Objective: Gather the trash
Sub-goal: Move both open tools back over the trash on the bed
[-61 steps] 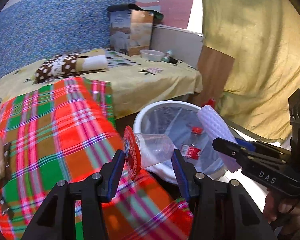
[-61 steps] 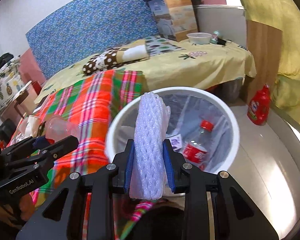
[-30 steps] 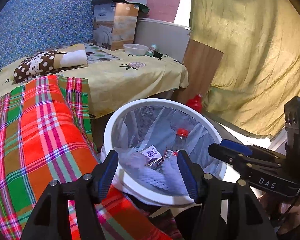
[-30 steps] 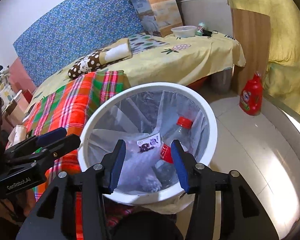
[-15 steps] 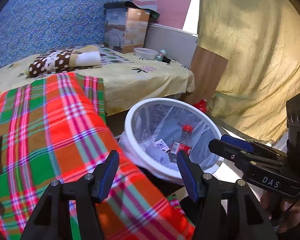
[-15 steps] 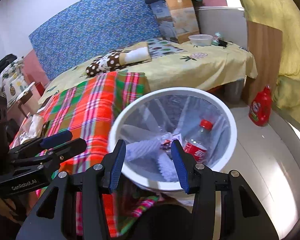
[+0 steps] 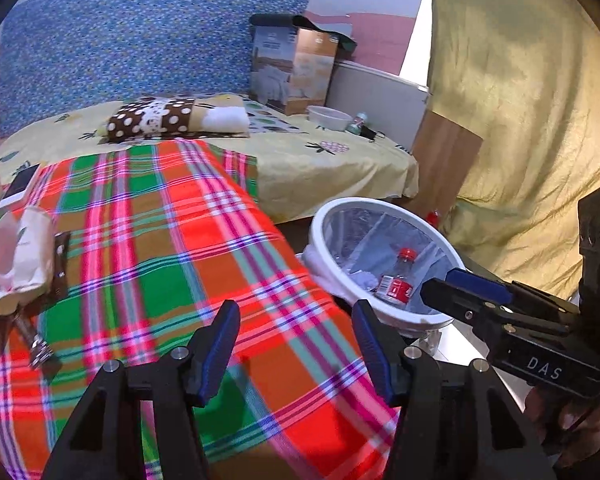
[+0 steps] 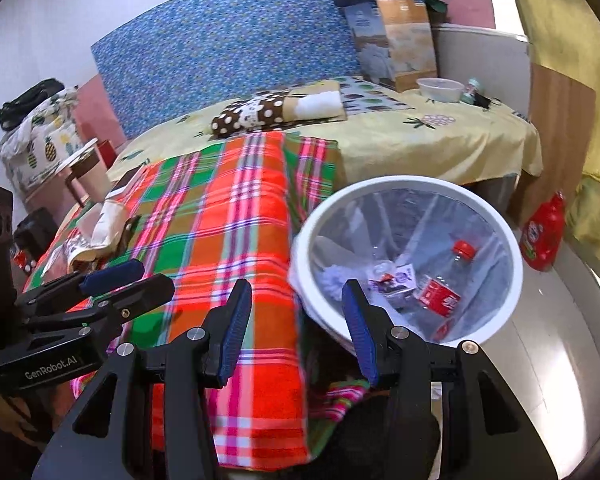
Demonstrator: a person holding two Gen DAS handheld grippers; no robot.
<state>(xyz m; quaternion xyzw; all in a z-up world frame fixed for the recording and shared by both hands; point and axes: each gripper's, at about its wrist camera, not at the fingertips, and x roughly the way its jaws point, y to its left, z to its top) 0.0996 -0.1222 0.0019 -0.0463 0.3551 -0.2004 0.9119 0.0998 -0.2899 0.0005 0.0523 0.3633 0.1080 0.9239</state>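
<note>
Left wrist view first: the left gripper point(image 7: 296, 344) hangs over the red, green and orange plaid blanket point(image 7: 160, 264), its blue-padded jaws wide but closing a little, with nothing between them. Two seconds ago these jaws carried a clear plastic cup with a red lid; now it is gone from them, and the camera has swung away from the bin towards the blanket.

Right wrist view: the right gripper point(image 8: 298, 322) stands partly open and empty, at the near left rim of the round white bin lined with a clear bag point(image 8: 512, 276). Two seconds ago it gripped a roll of white foam netting; now a white foam piece point(image 8: 334, 276) lies inside the bin, left of the clear plastic bottle with a red cap and red label point(image 8: 444, 284) and small printed wrappers point(image 8: 392, 280).

Both loads seem to be delivered, so both hands are free for the next pickup.

Farther left of the bin, at the blanket's far edge, more trash waits: a crumpled cream paper cup point(image 7: 18, 256), a dark brown wrapper strip point(image 7: 60, 264) just beside it, and a crinkled foil piece point(image 7: 34, 340) nearer the camera. They are probably the next targets.

Behind the bin, a red detergent bottle point(image 8: 544, 236) stands on the floor, and beyond the blanket lie the yellow bedsheet point(image 8: 440, 136) and a tall cardboard box point(image 8: 396, 44).
</note>
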